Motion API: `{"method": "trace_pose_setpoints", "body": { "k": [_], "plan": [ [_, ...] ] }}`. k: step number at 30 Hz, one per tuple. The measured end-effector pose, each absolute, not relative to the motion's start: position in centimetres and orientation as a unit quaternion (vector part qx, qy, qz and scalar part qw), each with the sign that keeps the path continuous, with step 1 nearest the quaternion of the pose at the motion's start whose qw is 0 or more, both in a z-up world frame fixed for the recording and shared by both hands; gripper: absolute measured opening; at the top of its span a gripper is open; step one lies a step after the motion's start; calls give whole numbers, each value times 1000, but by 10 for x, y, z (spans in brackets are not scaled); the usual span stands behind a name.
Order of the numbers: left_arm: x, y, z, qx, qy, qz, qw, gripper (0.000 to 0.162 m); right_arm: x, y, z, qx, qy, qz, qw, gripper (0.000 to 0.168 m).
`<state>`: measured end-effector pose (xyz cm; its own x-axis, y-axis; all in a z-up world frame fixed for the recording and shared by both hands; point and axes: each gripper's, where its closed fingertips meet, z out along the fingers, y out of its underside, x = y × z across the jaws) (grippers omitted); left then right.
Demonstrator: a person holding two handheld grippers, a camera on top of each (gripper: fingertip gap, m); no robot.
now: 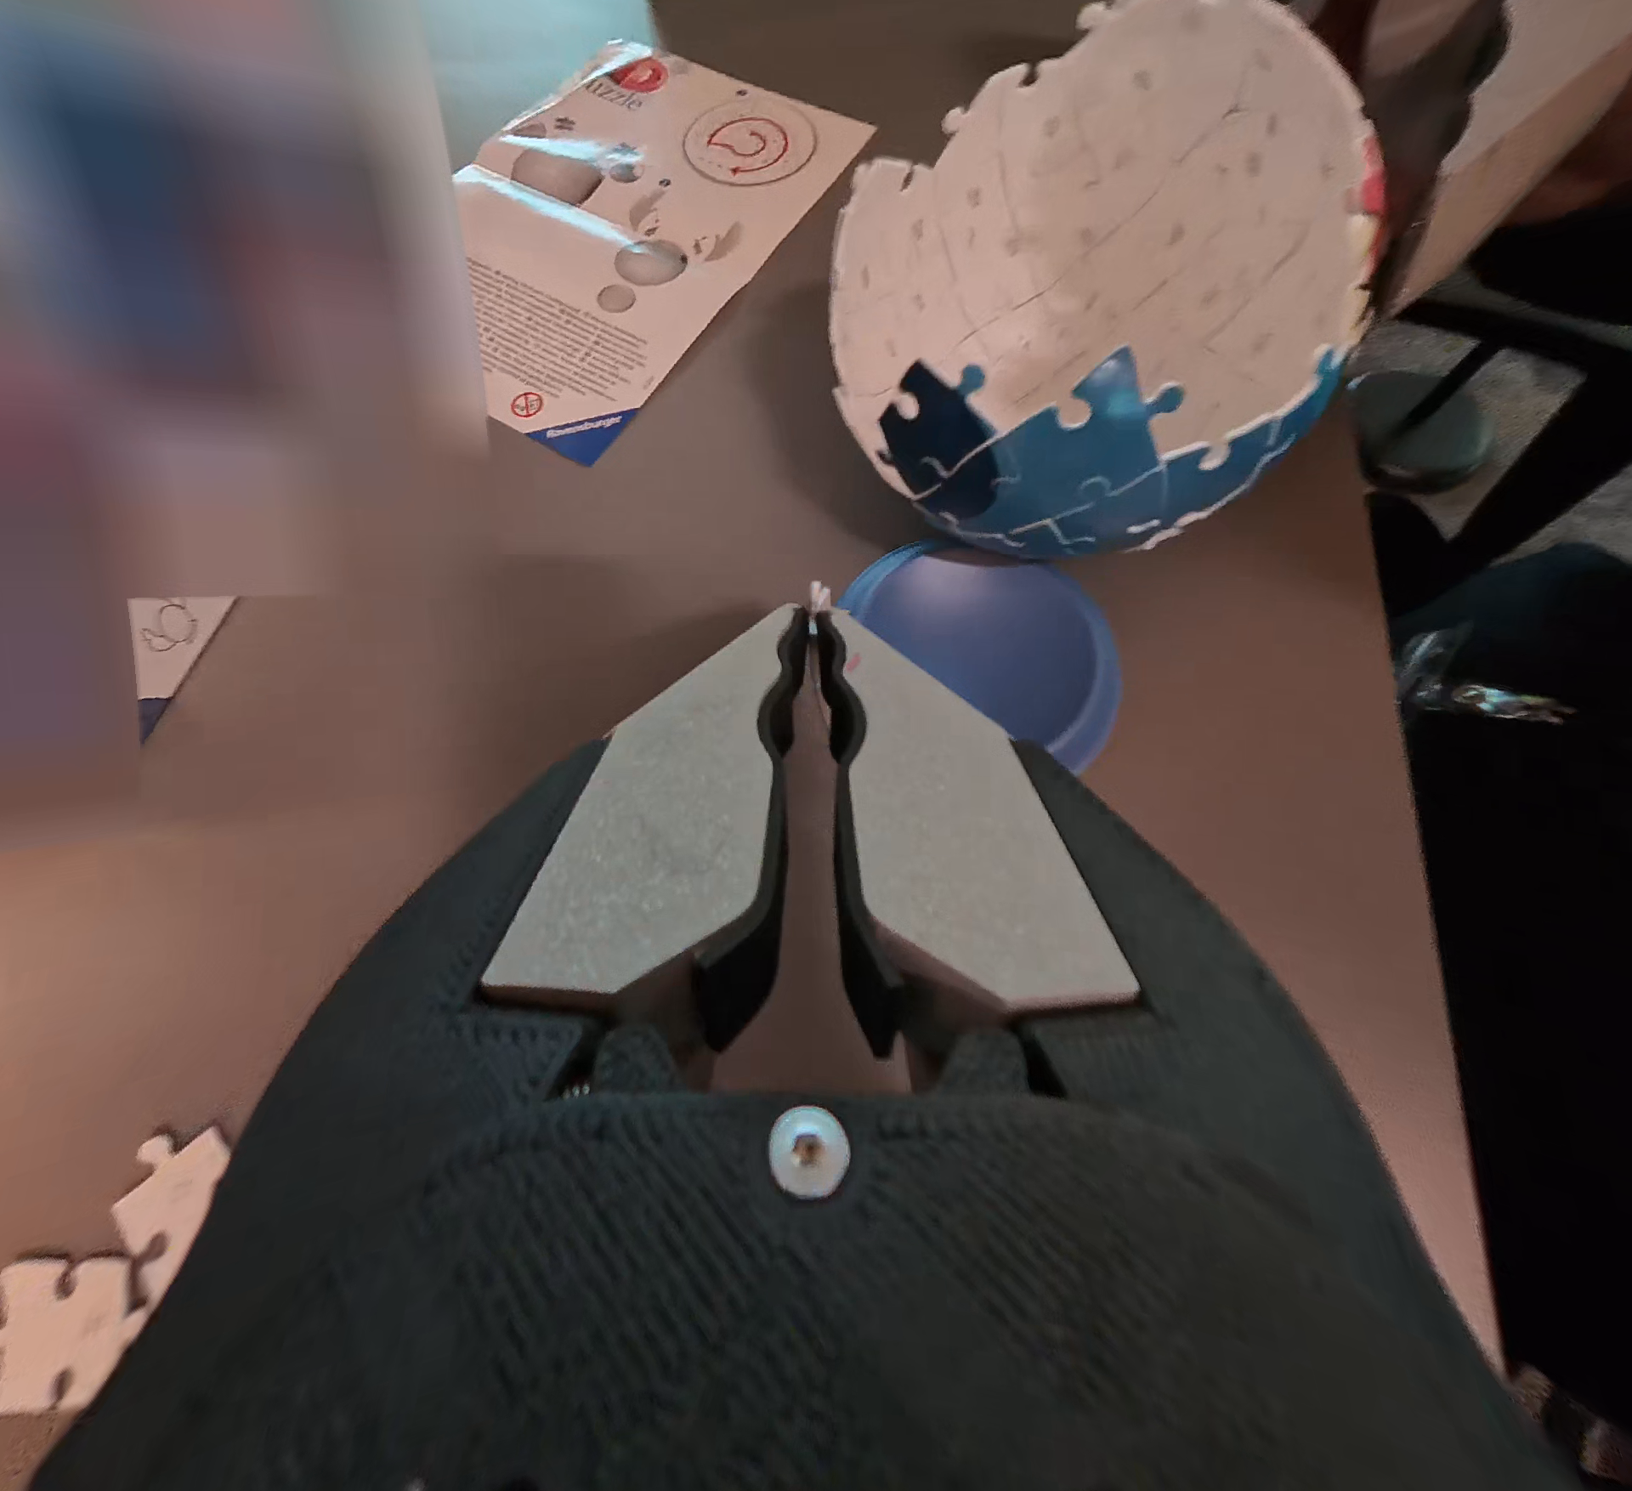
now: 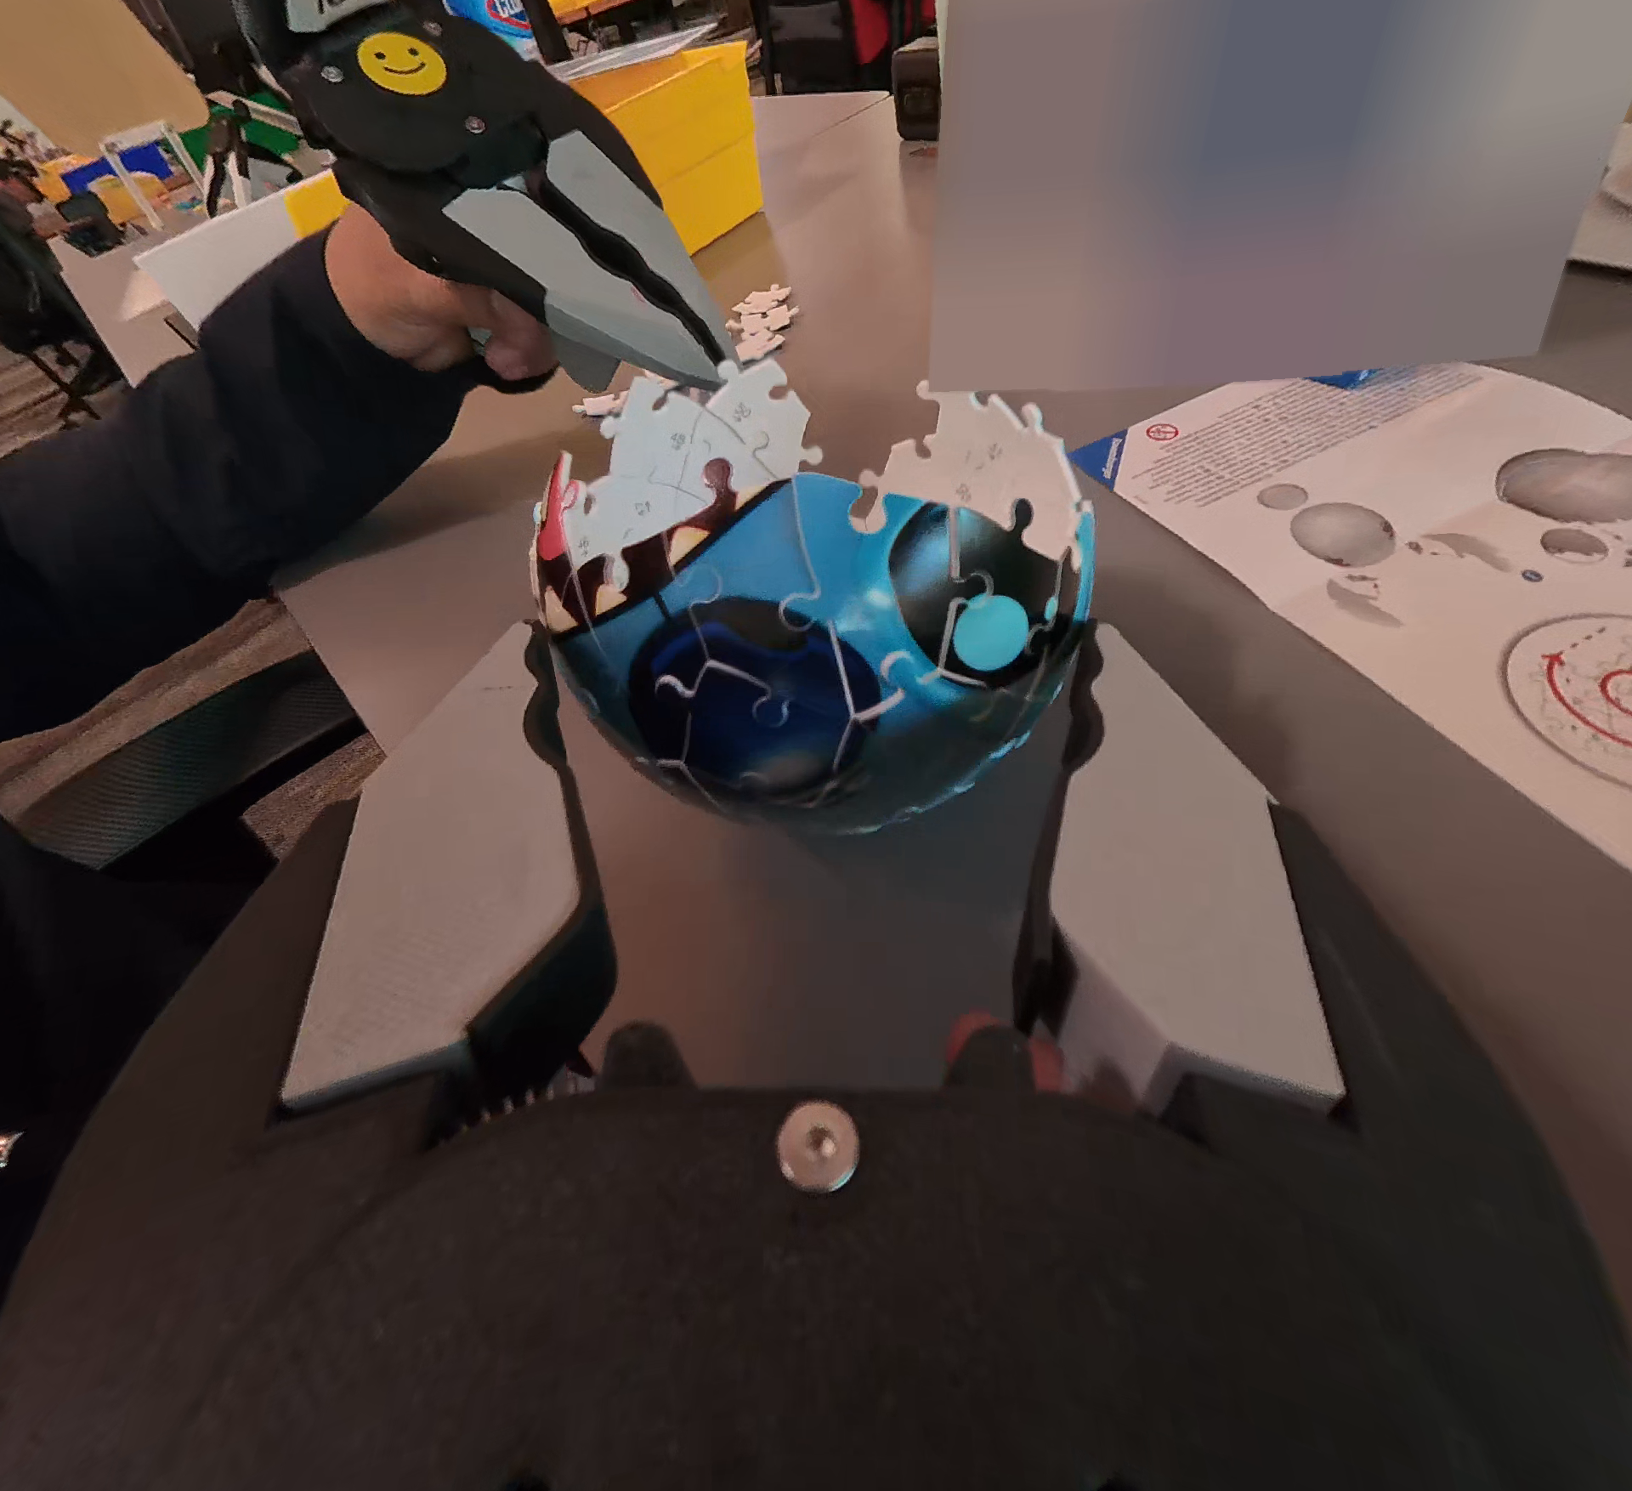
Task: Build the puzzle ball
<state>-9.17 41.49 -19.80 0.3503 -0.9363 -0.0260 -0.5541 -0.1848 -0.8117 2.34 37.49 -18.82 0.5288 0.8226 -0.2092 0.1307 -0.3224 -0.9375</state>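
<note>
The half-built puzzle ball [image 2: 795,565] is an open shell, blue outside and white inside, with a jagged rim. My right gripper [image 2: 812,654] is shut on it, one finger [image 2: 459,786] on each side, and holds it tilted above the brown table [image 1: 618,565]. In the left wrist view the ball [image 1: 1095,239] shows its white inside at the upper right. My left gripper [image 1: 814,620] is shut on a thin white puzzle piece [image 1: 819,594] seen edge-on, a little short of the ball. In the right wrist view the left gripper [image 2: 720,375] is just behind the ball's far rim.
A round blue dish [image 1: 998,663] lies on the table under the ball. An instruction sheet [image 1: 653,239] lies beyond it. Loose white pieces [image 1: 79,1290] lie near my left gripper and farther back [image 2: 764,314]. Yellow bins [image 2: 689,133] stand behind. The table edge [image 1: 1386,654] runs down the right. The tips of one gripper are about 15 centimeters away from the tips of the other.
</note>
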Motion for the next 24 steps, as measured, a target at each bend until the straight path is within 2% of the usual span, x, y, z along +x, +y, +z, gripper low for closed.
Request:
{"method": "trace_pose_setpoints", "body": {
  "k": [1,7,17,24],
  "plan": [
    [-90,413,-198,-727,511,-263,376,0,23,378,-187,-728,-327,364,480,113],
    [-94,419,-197,-738,485,-283,374,0,17,387,-189,-714,-358,403,447,113],
    [-94,447,-162,-737,327,-435,400,0,22,394,-183,-691,-413,414,426,111],
    [-79,449,-156,-733,333,-428,411,0,20,389,-187,-683,-447,411,406,111]
  ]
}}
